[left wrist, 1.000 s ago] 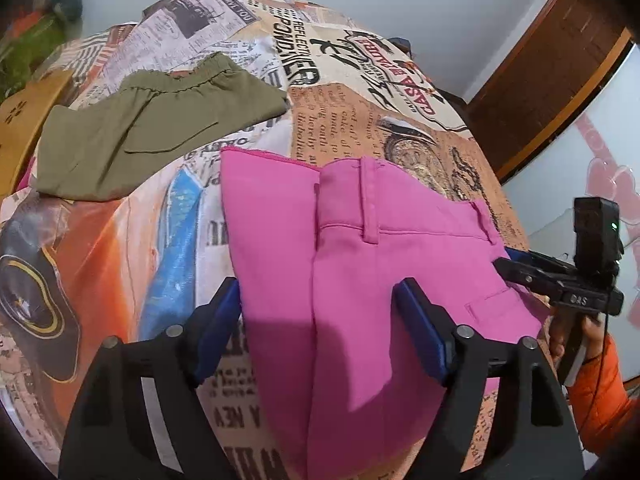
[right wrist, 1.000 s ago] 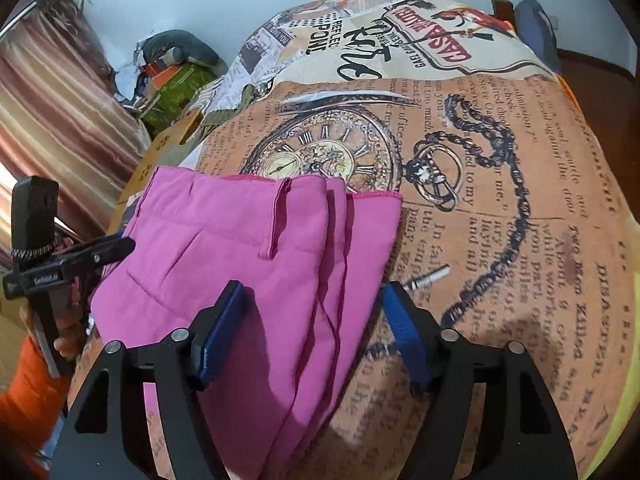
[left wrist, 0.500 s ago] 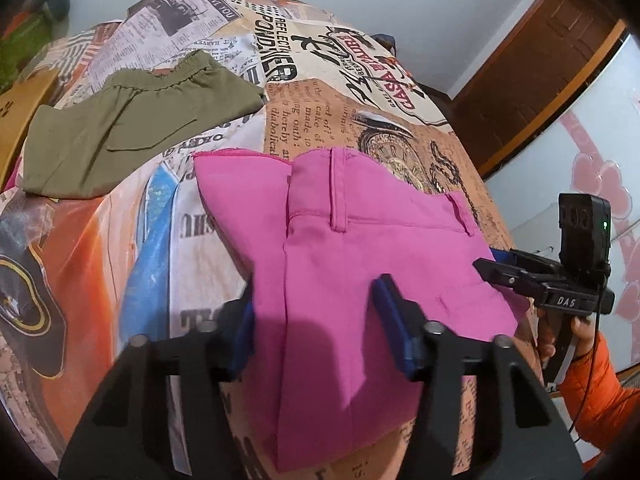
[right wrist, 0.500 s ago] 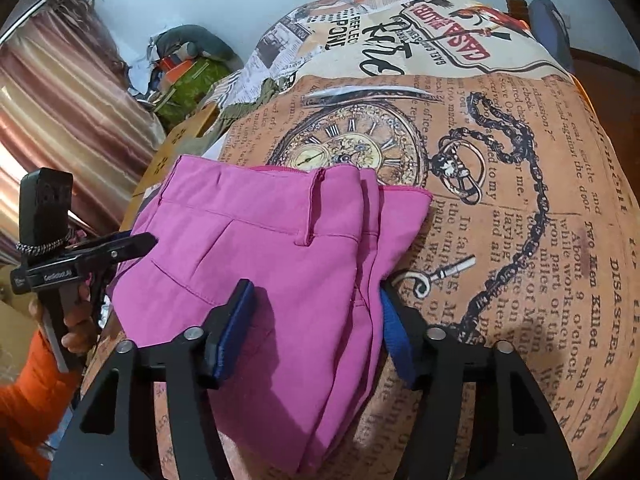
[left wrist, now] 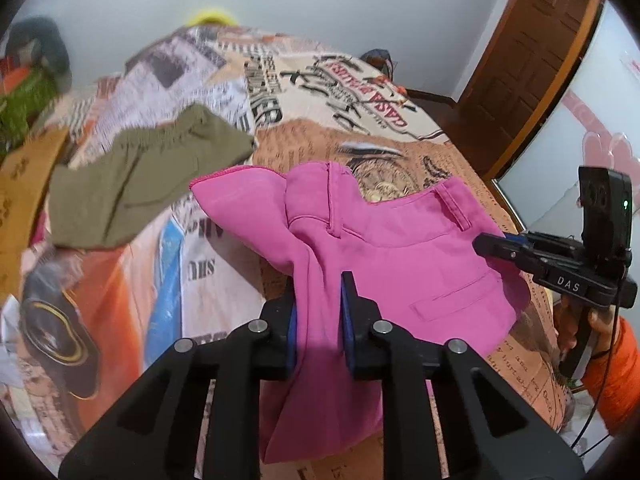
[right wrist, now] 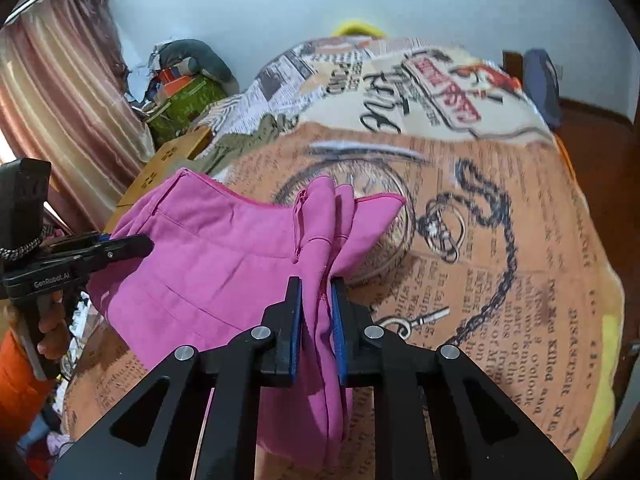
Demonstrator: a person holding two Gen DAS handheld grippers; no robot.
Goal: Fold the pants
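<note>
The pink pants (left wrist: 384, 256) have been gathered and raised off the newsprint-patterned bedspread (left wrist: 352, 92) since a second ago, pinched by the closing left gripper (left wrist: 318, 312) and right gripper (right wrist: 317, 312). "DAS" and what may be "GenRobot.AI" are printed on the grippers, with a wooden door (left wrist: 532, 60) and curtains (right wrist: 60, 112) behind.

The scene is being viewed from two fisheye cameras, each mounted just behind a gripper and tilted downward along its fingers. The left wrist view is being taken from the near left, close over the pink pants (left wrist: 384, 264), with the bedspread (left wrist: 224, 80) stretching far behind. The right wrist view is being taken from the near right. The pants, bedspread and far wall (right wrist: 248, 4) are being shared by both views.
</note>
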